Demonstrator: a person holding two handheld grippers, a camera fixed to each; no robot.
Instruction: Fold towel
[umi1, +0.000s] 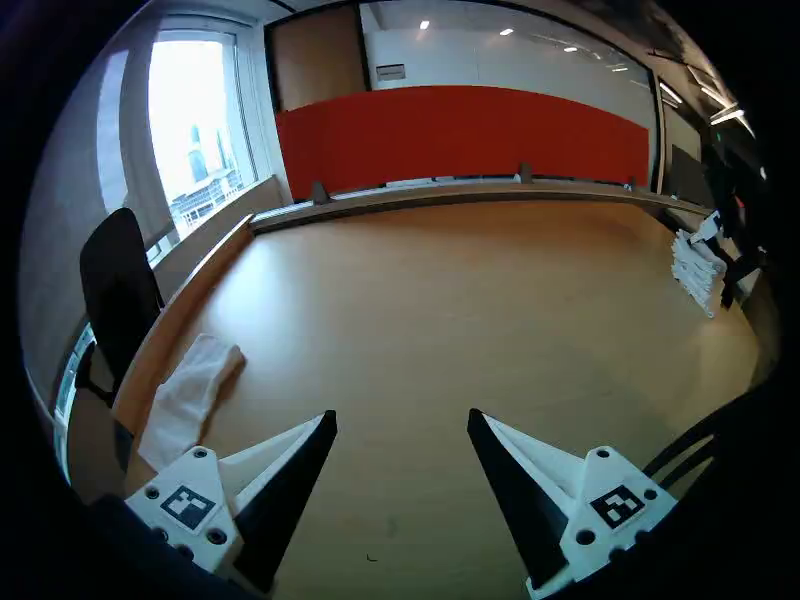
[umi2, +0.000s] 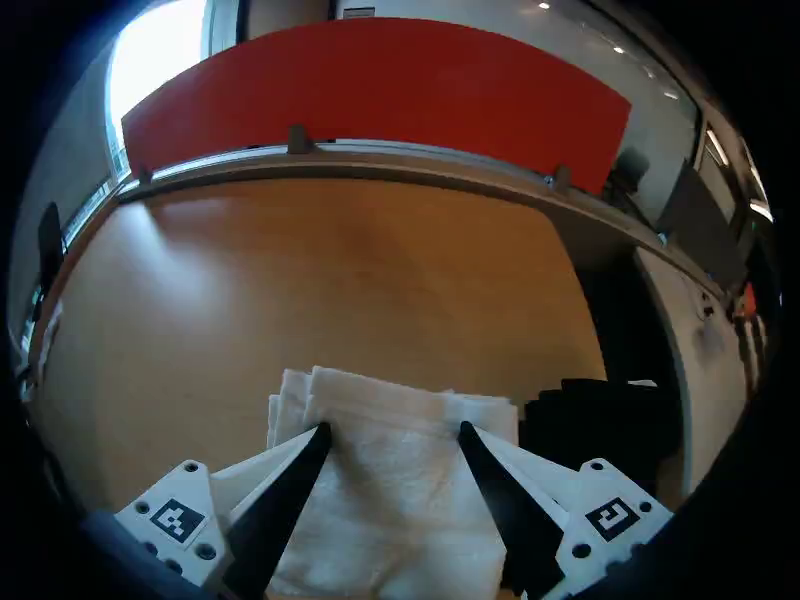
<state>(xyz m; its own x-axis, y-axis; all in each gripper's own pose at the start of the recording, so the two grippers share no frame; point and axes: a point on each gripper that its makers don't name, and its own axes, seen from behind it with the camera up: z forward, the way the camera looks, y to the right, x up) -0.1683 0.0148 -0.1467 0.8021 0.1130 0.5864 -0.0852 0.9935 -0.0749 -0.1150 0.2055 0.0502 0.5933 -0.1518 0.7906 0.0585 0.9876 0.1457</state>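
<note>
A loosely folded white towel (umi1: 193, 393) lies at the left edge of the wooden table (umi1: 450, 310), left of and just beyond my left gripper (umi1: 401, 415). That gripper is open and holds nothing, with bare tabletop between its fingers. A stack of folded white towels (umi1: 698, 270) sits at the far right of the table. In the right gripper view this stack (umi2: 395, 480) lies directly under my right gripper (umi2: 392, 430). Its fingers are spread apart above the top towel and are not closed on it.
A red partition (umi1: 460, 135) runs along the table's far edge. A black chair (umi1: 118, 285) stands by the window at the left. A black object (umi2: 600, 425) sits just right of the towel stack, beside the table's right edge (umi2: 590, 330).
</note>
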